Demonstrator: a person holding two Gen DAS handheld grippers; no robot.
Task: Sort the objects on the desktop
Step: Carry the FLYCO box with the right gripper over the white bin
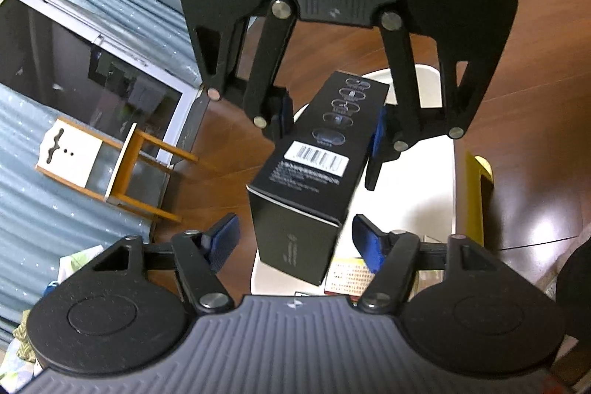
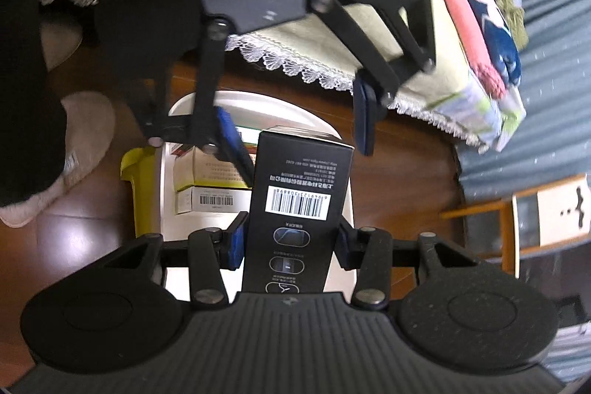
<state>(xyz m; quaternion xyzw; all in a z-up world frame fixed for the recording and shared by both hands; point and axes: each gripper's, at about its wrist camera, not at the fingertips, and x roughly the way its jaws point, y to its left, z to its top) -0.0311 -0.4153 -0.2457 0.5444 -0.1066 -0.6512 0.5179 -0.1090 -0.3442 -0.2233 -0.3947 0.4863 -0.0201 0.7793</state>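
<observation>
Right gripper (image 2: 290,239): blue pads clamped on far end of black box (image 2: 299,187), held in air above white bin (image 2: 258,106). Left gripper (image 1: 295,239): fingers spread wide either side of box's near end, not touching.

Bin below holds smaller boxes (image 2: 207,180), toward 9 o'clock of black box.

Risks:
- grip at one end only, so box may pivot or slip
- left fingers closing off-centre could knock box askew
- release from height could land box on bin rim or smaller boxes

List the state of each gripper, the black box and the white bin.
Right gripper: shut on the black box.
Left gripper: open, fingers either side of the box.
Black box: closed, held above the bin.
White bin: open-topped, holding small cartons.
</observation>
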